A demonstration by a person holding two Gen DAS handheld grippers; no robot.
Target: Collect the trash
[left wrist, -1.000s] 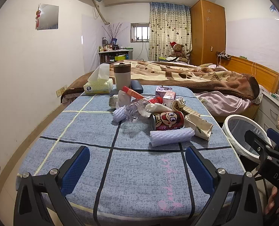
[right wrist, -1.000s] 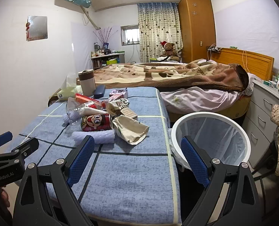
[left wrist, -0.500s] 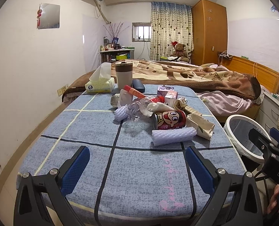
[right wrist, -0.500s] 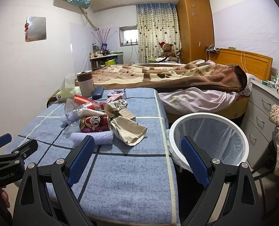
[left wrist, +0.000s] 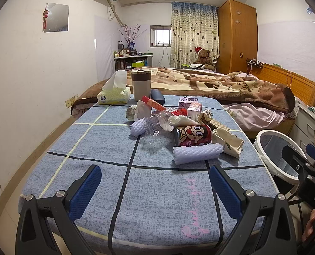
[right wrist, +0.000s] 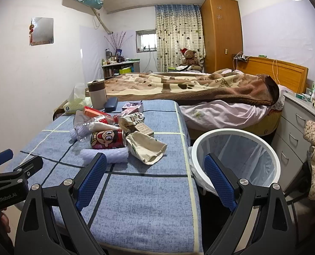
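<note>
Over the last second both of my grippers have eased a little forward and toward the right. Ahead of my left gripper [left wrist: 154,188], the white foam sleeve [left wrist: 197,154] and the red cartoon-face drink can [left wrist: 193,135] now sit slightly further right between the blue pads [left wrist: 85,190]. Seen from my right gripper [right wrist: 155,175], the white round bin with a clear liner [right wrist: 235,161] has slid leftward behind my right-hand pad [right wrist: 220,181], and the trash pile looks a touch nearer.
</note>
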